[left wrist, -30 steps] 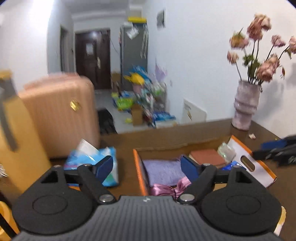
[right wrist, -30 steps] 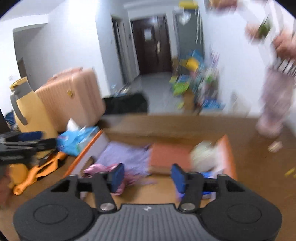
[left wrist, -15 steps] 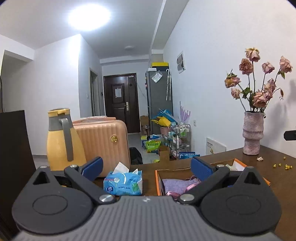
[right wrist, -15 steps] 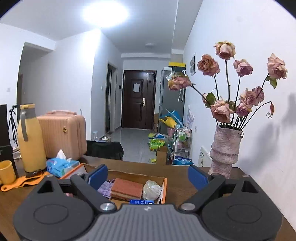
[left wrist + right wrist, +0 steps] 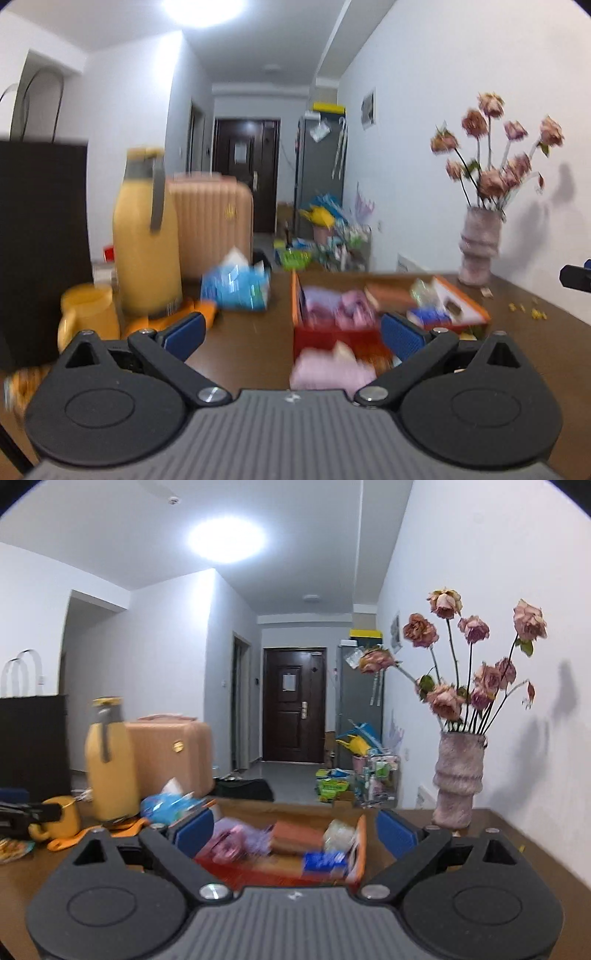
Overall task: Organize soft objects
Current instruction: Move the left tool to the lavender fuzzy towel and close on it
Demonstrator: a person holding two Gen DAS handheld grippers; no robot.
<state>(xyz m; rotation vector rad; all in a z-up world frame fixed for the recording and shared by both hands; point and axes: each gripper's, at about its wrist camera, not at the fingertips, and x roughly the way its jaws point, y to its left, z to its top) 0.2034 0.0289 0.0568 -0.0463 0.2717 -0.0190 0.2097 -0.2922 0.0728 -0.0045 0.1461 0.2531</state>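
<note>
An orange-rimmed box (image 5: 297, 295) (image 5: 360, 842) sits on the brown table and holds a lilac cloth (image 5: 317, 301), a pink ribbon (image 5: 354, 308) (image 5: 225, 843), a brown block (image 5: 297, 836), a clear wrapped bundle (image 5: 338, 832) and a blue packet (image 5: 325, 862). A pink soft cloth (image 5: 332, 369) lies on the table just in front of the box. My left gripper (image 5: 291, 334) is open and empty above that cloth. My right gripper (image 5: 293, 832) is open and empty in front of the box.
A blue tissue pack (image 5: 236, 282) (image 5: 166, 805), a yellow jug (image 5: 142, 236) (image 5: 109, 760), a yellow mug (image 5: 88, 314) and an orange mat (image 5: 199, 308) stand left. A vase of dried roses (image 5: 478, 247) (image 5: 458, 779) stands right. Crumbs (image 5: 532, 312) lie at the far right.
Both grippers have dropped lower and drawn back from the box, staying open. The pink cloth in front of the box has come into the left view.
</note>
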